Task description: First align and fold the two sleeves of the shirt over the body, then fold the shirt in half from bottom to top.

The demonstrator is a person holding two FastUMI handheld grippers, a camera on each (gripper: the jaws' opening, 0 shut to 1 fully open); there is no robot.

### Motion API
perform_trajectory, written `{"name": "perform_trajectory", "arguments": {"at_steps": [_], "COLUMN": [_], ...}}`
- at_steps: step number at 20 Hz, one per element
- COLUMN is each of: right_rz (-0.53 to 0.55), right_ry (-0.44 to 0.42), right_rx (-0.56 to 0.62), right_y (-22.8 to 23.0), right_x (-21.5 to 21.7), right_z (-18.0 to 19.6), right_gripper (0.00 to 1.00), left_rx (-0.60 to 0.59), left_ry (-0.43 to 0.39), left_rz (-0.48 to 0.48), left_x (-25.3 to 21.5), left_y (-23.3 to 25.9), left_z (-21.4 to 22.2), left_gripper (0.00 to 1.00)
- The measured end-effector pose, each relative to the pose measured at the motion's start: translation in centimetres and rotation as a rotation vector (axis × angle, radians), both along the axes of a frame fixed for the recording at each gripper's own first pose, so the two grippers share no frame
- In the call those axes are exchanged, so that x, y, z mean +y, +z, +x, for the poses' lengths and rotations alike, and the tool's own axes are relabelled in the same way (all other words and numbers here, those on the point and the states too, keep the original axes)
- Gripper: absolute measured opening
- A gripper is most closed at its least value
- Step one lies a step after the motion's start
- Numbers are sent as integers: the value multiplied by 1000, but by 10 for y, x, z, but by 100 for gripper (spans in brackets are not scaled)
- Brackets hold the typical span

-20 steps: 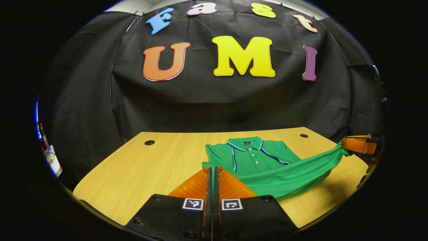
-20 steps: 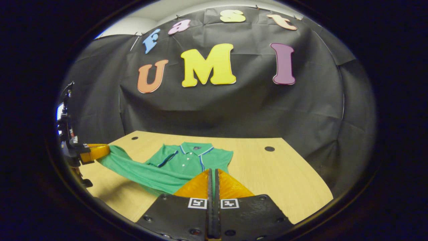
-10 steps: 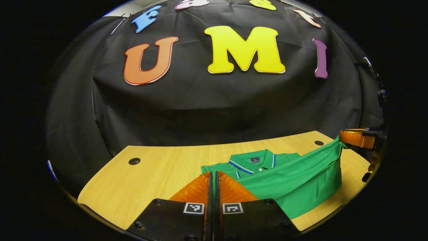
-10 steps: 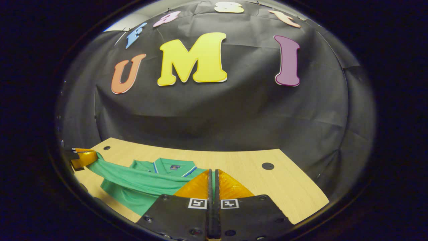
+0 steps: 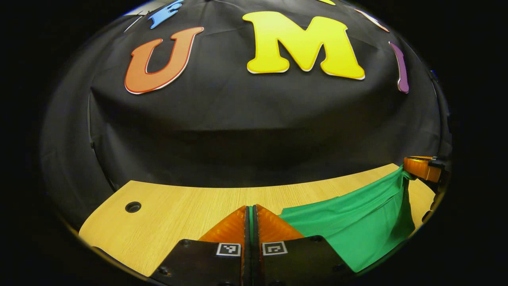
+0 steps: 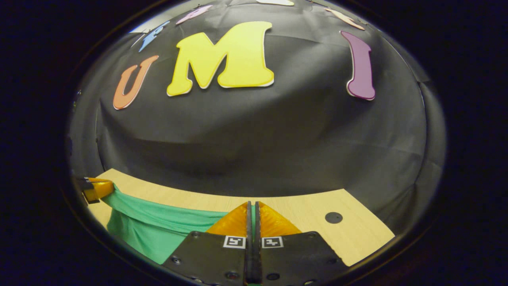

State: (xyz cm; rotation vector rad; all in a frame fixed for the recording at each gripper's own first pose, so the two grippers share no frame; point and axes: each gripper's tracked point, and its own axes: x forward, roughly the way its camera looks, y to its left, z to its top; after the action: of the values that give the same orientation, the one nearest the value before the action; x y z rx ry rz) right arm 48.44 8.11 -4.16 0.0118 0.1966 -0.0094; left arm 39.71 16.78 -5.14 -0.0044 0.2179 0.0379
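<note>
Where stretched, green shirt (image 5: 357,222) hangs taut

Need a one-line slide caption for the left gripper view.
Left gripper shut on green shirt, hem stretched to right gripper above wooden table.

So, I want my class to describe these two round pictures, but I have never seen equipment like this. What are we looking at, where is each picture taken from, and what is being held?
A person holds a two-finger gripper in each hand; a small fisheye camera rides on each one and looks forward along its fingers. In the left gripper view, the left gripper sits at the bottom, fingers closed on an edge of the green cloth shirt. The right gripper, at the bottom of the right gripper view, pinches another edge the same way. Each view also catches the other gripper off to the side. The shirt hangs stretched between them above the light wooden table, which has round holes. Behind stands the booth's black cloth wall.
</note>
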Motion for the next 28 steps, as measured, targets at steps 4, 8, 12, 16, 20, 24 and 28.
{"name": "perform_trajectory", "arguments": {"at_steps": [4, 8, 12, 16, 20, 24, 28], "right_rz": [-66, -112, -134, -169, -106, -72, -73], "right_ry": [-11, -46, -50, -49, -33, -21, -42], "right_rx": [-13, -9, 6, 5, -45, -173, -277], "right_y": [-16, -32, -42, -47, -37, -15, -10], "right_x": [3, -1, 1, -1, 9, 13, 12], "right_z": [41, 56, 58, 59, 37, -12, -71], "right_gripper": [0, 0, 0, 96, 95, 96, 95], "left_rx": [-9, -1, 3, 10, -34, -163, -236], "left_ry": [-17, -35, -38, -10, 35, 97, 91], "left_rz": [36, 71, 44, -12, -38, -11, -18], "left_x": [-1, -5, -7, -9, -4, 8, -5], "left_y": [-10, -27, -35, -44, -46, -26, -22], "left_z": [40, 54, 55, 52, 39, 1, -49], "left_gripper": [7, 7, 9, 100, 100, 100, 100]}}
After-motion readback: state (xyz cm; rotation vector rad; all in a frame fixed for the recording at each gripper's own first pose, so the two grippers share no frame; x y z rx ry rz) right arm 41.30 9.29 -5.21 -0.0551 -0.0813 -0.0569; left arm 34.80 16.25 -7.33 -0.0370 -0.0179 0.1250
